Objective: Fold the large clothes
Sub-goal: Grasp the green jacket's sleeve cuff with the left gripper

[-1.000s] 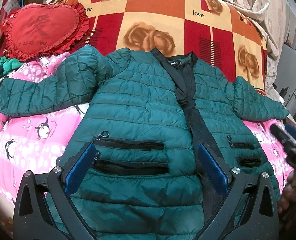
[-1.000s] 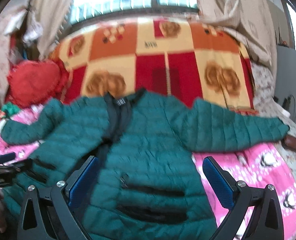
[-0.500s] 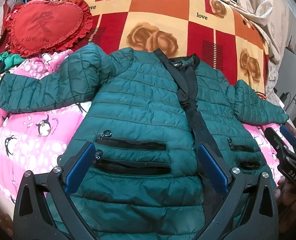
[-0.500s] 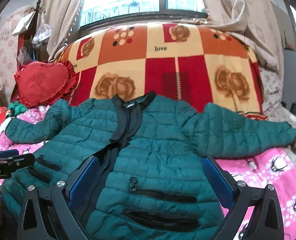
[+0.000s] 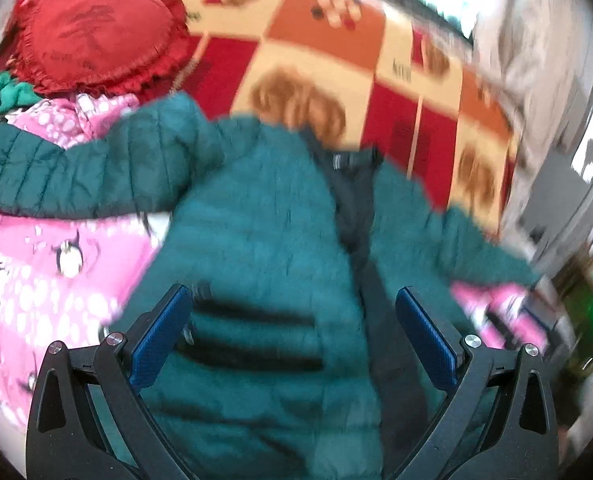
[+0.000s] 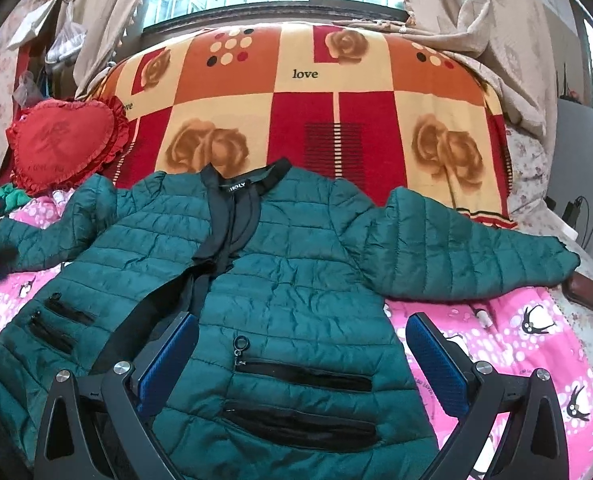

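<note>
A dark green quilted jacket (image 6: 296, 272) with a black front placket lies face up on the bed, both sleeves spread out sideways. It also shows, blurred, in the left wrist view (image 5: 256, 240). My left gripper (image 5: 292, 320) is open and empty, above the jacket's left front panel by its black pocket zips. My right gripper (image 6: 302, 348) is open and empty, above the jacket's right front panel, its blue pads either side of the pocket zips (image 6: 304, 376). Neither gripper touches the cloth.
The jacket rests on a pink penguin-print blanket (image 6: 516, 344). A red, orange and cream rose blanket (image 6: 316, 120) covers the bed behind. A red heart cushion (image 6: 60, 140) sits at the back left. A dark flat object (image 6: 588, 296) lies by the right sleeve cuff.
The left wrist view has swung and blurred as the left gripper moves; the jacket has shifted right in it. The right gripper has come slightly closer to the jacket. Both stay open.
</note>
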`<control>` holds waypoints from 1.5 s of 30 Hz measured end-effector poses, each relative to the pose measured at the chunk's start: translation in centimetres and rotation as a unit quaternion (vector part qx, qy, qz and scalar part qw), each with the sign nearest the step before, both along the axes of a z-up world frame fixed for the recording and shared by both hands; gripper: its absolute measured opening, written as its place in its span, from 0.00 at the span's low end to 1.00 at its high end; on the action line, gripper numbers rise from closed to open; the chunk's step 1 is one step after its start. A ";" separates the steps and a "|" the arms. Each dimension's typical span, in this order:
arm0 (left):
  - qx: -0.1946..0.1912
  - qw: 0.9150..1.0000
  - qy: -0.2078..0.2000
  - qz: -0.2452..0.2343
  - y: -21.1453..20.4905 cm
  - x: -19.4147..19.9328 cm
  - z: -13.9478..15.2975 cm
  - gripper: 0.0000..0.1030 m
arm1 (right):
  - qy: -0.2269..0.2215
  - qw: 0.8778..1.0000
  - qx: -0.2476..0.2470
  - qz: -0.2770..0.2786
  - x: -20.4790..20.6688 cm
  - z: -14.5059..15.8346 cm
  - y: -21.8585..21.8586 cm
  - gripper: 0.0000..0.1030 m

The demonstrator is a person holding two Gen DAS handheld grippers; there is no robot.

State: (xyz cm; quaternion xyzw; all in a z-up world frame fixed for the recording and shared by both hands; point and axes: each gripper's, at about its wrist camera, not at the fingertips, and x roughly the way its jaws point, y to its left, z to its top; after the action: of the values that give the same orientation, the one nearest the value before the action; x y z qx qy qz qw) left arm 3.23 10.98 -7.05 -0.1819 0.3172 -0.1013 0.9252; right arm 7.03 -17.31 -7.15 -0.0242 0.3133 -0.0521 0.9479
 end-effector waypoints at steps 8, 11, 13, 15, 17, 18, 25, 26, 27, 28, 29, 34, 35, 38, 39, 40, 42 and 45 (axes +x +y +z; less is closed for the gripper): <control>-0.019 0.997 0.017 0.072 11.1 3.1 -0.6 0.99 | 0.016 1.000 0.004 -0.007 0.2 -0.2 -0.3 1.00; -0.024 0.992 0.036 0.116 16.7 3.8 -3.1 0.99 | 0.020 1.000 0.014 -0.008 0.3 -0.3 -0.6 1.00; -0.048 0.986 0.051 0.151 21.0 4.0 -5.2 0.99 | 0.024 0.999 0.020 -0.007 0.4 -0.4 -0.6 1.00; -0.078 0.976 0.060 0.193 24.6 4.0 -7.0 0.99 | 0.028 0.999 0.021 -0.004 0.6 -0.6 -0.4 1.00; -0.089 0.970 0.059 0.219 27.2 4.0 -8.2 0.99 | 0.031 0.999 0.018 0.000 0.8 -0.8 -0.1 1.00; -0.088 0.969 0.060 0.224 28.0 4.3 -8.6 0.99 | 0.033 0.999 0.016 0.003 1.0 -0.9 0.1 1.00; -0.083 0.965 0.076 0.238 30.4 9.0 -10.0 0.99 | 0.055 0.998 -0.003 0.014 2.2 -2.0 1.5 1.00; -0.089 0.963 0.078 0.243 30.7 9.6 -10.3 0.99 | 0.057 0.998 -0.004 0.014 2.3 -2.2 1.5 1.00; -0.088 0.962 0.079 0.247 30.7 10.0 -10.3 0.99 | 0.059 0.998 -0.004 0.014 2.3 -2.2 1.5 1.00; -0.084 0.962 0.080 0.246 30.5 10.5 -10.3 0.99 | 0.061 0.998 -0.005 0.013 2.4 -2.4 1.6 1.00; -0.077 0.964 0.081 0.241 30.1 11.0 -10.3 0.99 | 0.063 0.998 -0.005 0.013 2.4 -2.5 1.5 1.00; -0.045 0.976 0.043 0.209 28.5 11.9 -9.1 0.57 | 0.069 0.998 -0.003 0.011 2.7 -2.8 1.5 1.00; -0.033 0.974 0.042 0.219 28.7 11.9 -8.9 0.49 | 0.070 0.997 -0.003 0.012 2.7 -2.9 1.5 1.00; -0.037 0.966 0.037 0.252 30.0 11.8 -8.8 0.39 | 0.072 0.997 -0.004 0.014 2.8 -2.9 1.6 1.00; -0.045 0.965 0.039 0.256 30.6 11.8 -9.0 0.39 | 0.072 0.997 -0.004 0.015 2.8 -2.9 1.6 1.00; -0.050 0.964 0.041 0.258 30.9 12.0 -9.1 0.39 | 0.072 0.997 -0.005 0.016 2.8 -3.0 1.7 1.00; -0.065 0.963 0.040 0.257 31.4 12.5 -9.2 0.40 | 0.074 0.997 -0.008 0.017 2.9 -3.1 1.7 1.00; -0.080 0.962 0.046 0.257 31.8 13.5 -9.5 0.40 | 0.077 0.997 -0.011 0.015 3.1 -3.3 1.8 1.00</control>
State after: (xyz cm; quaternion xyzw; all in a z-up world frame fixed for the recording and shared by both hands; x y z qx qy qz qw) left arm 16.73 42.78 -16.52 -0.3349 0.2928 0.1239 0.8870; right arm 10.11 -15.55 -10.44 -0.0433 0.3847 -0.0389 0.9212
